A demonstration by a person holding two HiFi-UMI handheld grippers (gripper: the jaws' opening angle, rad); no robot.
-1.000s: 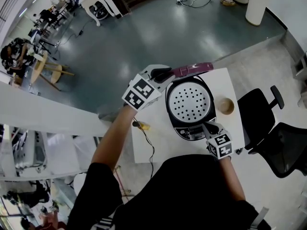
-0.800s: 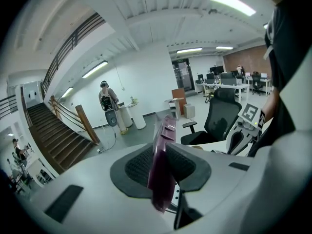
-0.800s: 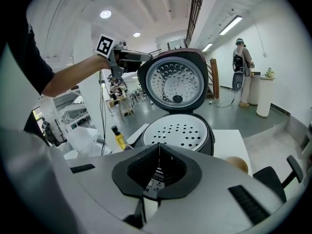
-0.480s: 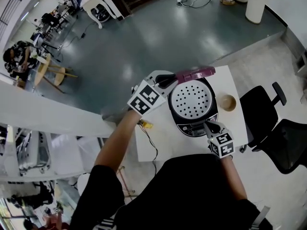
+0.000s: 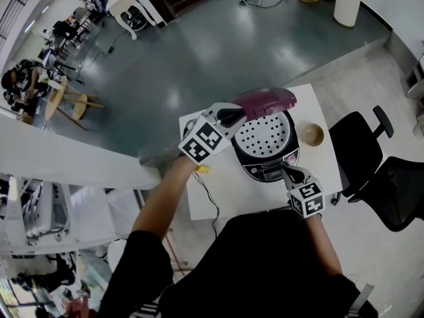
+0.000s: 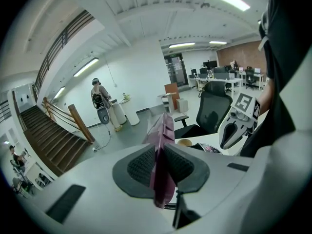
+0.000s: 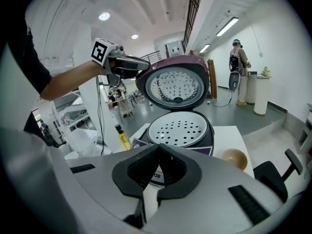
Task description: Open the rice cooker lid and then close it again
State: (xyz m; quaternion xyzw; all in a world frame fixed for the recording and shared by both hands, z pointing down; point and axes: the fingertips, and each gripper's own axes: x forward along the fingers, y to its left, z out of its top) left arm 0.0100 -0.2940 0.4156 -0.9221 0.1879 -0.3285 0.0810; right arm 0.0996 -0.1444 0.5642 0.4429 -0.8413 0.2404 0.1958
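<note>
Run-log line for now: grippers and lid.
left gripper: jaws just closing, clamped on lid | lid: raised, tilted | right gripper: shut, empty, near rice cooker front

- rice cooker [image 5: 263,167] on the table [image 5: 228,194], lid [image 5: 265,101] raised at its far side;
- bowl [image 5: 311,135] just right of it — same table;
- chair [image 5: 361,148] right of the table.

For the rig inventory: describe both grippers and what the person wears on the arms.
The left gripper and right gripper match: pale grey moulded shells, black ribbed pads, each carrying a white cube with black square markers. The person wears a black short-sleeved top; the forearms are bare.
</note>
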